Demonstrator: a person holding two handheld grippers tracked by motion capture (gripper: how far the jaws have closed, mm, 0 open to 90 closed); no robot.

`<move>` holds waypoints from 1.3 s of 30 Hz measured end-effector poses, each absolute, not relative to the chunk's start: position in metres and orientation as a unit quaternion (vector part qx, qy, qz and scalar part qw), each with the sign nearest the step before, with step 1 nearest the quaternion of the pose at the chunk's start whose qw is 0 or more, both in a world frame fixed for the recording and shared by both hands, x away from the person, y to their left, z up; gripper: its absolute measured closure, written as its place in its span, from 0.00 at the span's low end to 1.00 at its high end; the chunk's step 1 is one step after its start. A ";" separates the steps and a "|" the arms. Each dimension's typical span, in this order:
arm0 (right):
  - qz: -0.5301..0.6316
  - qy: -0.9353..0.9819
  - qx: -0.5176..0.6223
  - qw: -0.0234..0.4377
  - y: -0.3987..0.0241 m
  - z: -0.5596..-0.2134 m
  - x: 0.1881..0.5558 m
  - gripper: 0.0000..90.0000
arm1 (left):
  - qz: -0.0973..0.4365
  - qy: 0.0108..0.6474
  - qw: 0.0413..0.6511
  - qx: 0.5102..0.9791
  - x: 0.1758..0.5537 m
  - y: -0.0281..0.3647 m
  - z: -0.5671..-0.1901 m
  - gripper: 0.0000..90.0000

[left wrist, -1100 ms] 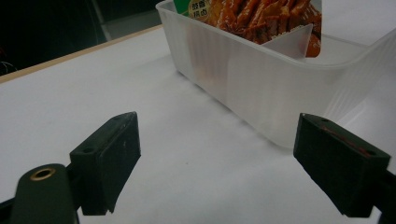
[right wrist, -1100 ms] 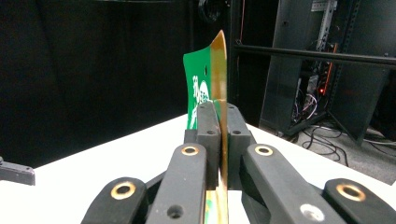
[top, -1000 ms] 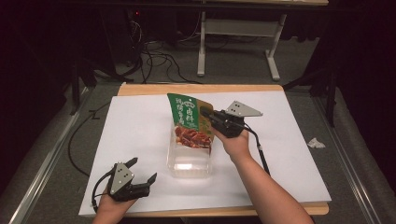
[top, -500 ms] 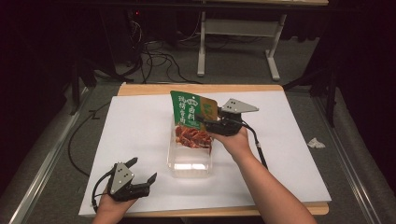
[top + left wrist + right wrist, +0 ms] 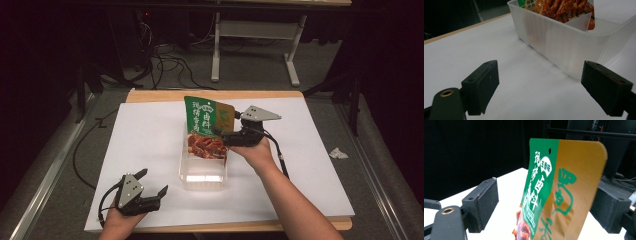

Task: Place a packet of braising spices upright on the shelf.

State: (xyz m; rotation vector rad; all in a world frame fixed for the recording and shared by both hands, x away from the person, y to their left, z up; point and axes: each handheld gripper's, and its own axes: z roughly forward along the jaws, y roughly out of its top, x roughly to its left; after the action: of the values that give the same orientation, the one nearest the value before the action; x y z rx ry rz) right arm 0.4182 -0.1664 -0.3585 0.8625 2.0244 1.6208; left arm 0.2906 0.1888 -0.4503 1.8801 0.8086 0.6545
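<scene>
Near the desk's middle: one clear plastic tub [image 5: 202, 167] stood on the white sheet [image 5: 140, 145], open to take the packet.
Snack packet [image 5: 206, 129]: one, upright with its foot in the tub's far end, probably resting against the wall.
Right gripper [image 5: 223, 136]: fingers had just been opening, apart on either side of the packet, pads clear.
Left gripper [image 5: 152, 190]: by the near-left edge, fingers apart, idle.
Count: two grippers.
</scene>
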 end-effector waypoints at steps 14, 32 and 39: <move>0.552 0.728 0.337 0.228 -0.227 -0.364 0.376 0.17 | 0.265 0.328 0.475 0.773 0.291 0.185 -0.450 0.17; 0.538 0.688 0.412 0.259 -0.331 -0.414 0.296 0.18 | 0.262 0.328 0.463 0.781 0.293 0.182 -0.454 0.17; 0.517 0.706 0.412 0.254 -0.332 -0.434 0.301 0.18 | 0.259 0.323 0.462 0.784 0.294 0.176 -0.454 0.17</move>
State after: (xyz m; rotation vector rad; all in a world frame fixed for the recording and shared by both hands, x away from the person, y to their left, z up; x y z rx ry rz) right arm 0.3012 -0.3319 -0.4335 1.1190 1.9178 1.4045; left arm 0.2939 0.1763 -0.4542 1.9282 0.7942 0.6378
